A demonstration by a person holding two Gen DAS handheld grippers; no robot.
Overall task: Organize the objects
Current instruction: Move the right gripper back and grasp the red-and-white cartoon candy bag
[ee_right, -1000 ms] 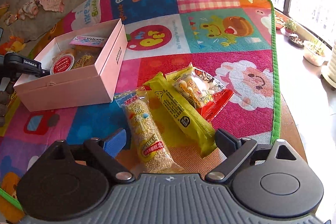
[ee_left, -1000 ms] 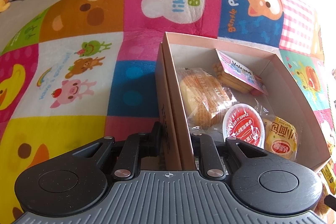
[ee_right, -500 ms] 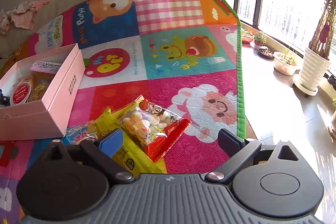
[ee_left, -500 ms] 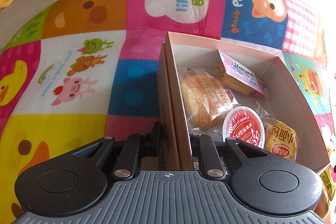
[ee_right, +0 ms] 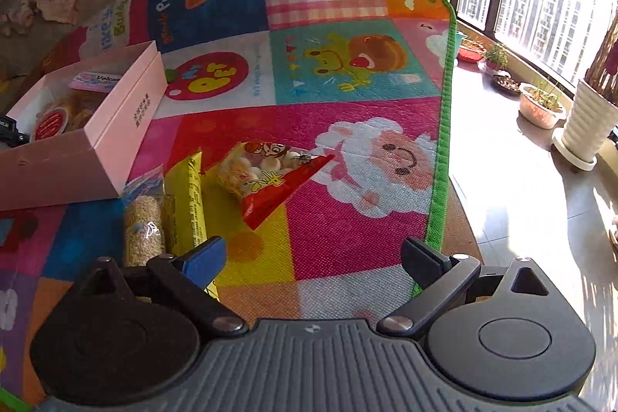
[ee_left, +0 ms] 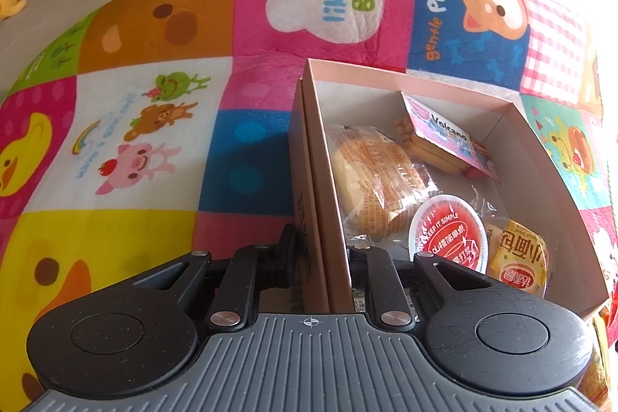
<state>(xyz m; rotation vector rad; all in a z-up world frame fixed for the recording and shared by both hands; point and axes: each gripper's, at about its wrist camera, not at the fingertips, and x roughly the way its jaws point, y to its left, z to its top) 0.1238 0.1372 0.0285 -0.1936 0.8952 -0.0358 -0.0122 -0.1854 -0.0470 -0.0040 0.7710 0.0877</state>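
**A:** On a patchwork play mat point(ee_right: 347, 242), the left gripper point(ee_left: 320, 257) is clamped on the near wall of a pink box point(ee_left: 548, 157), one finger outside the wall, one inside. What sits in the box?

**B:** A wrapped bun point(ee_left: 374, 180), a packet of biscuit sticks point(ee_left: 444, 138) leaning in the far corner, a round red-lidded cup point(ee_left: 450, 232) and a small yellow packet point(ee_left: 517, 257) beside that cup, all close together.

**A:** And the right gripper point(ee_right: 313, 257)?

**B:** Its jaws have just been opening and stand wide apart, with only mat between them. The blue-padded finger point(ee_right: 204, 259) lies over the near end of a yellow bar point(ee_right: 189, 203).

**A:** What is on the mat outside the box?

**B:** Three snacks. A clear packet of puffed grain point(ee_right: 143, 226) lies touching the yellow bar, its far end just beside the box's corner. A red bag of round sweets point(ee_right: 270, 176) lies just to the bar's right, apart from the box.

**A:** Beyond the mat?

**B:** Sunlit floor tiles and potted plants point(ee_right: 540, 103) by the window.
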